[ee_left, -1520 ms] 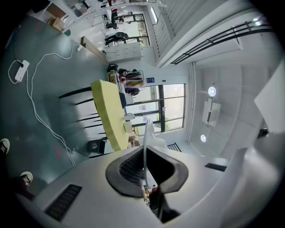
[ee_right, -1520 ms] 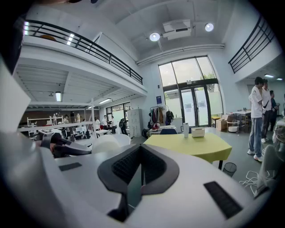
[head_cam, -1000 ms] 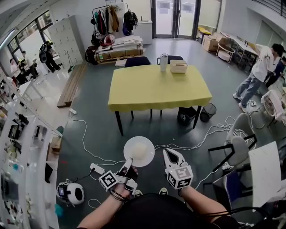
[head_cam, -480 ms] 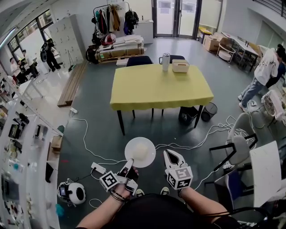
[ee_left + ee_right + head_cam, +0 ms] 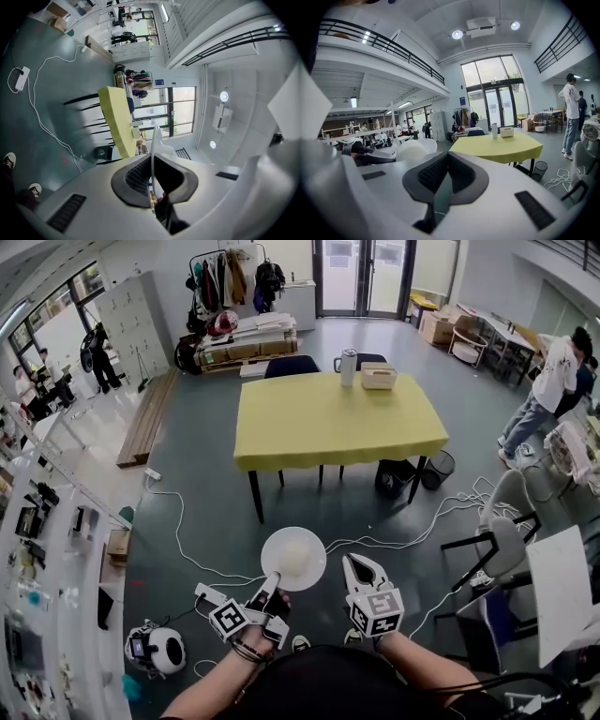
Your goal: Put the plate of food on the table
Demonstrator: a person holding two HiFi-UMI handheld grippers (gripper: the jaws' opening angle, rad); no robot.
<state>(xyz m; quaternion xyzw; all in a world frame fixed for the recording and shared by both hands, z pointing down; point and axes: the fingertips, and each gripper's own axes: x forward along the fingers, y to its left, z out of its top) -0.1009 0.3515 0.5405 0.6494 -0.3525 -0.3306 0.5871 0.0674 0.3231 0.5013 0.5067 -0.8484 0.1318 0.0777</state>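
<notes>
A white plate (image 5: 293, 558) with a pale mound of food is carried level above the floor, in front of me. My left gripper (image 5: 269, 585) is shut on its near rim; in the left gripper view the plate's edge (image 5: 152, 151) runs between the jaws. My right gripper (image 5: 361, 567) hovers just right of the plate, shut and holding nothing, its jaws (image 5: 447, 157) meeting in its own view. The yellow table (image 5: 337, 423) stands a few steps ahead, also seen as the yellow table (image 5: 501, 146) in the right gripper view.
A flask (image 5: 347, 368) and a beige box (image 5: 377, 378) stand at the table's far edge, with chairs behind. Cables (image 5: 187, 549) and a power strip (image 5: 208, 596) lie on the floor. A bin (image 5: 436, 474), chairs (image 5: 495, 549) and a person (image 5: 551, 381) are at the right.
Both grippers and the plate keep their place in the view. The floor and the table have shifted only slightly, and the person at the right has moved a little.
</notes>
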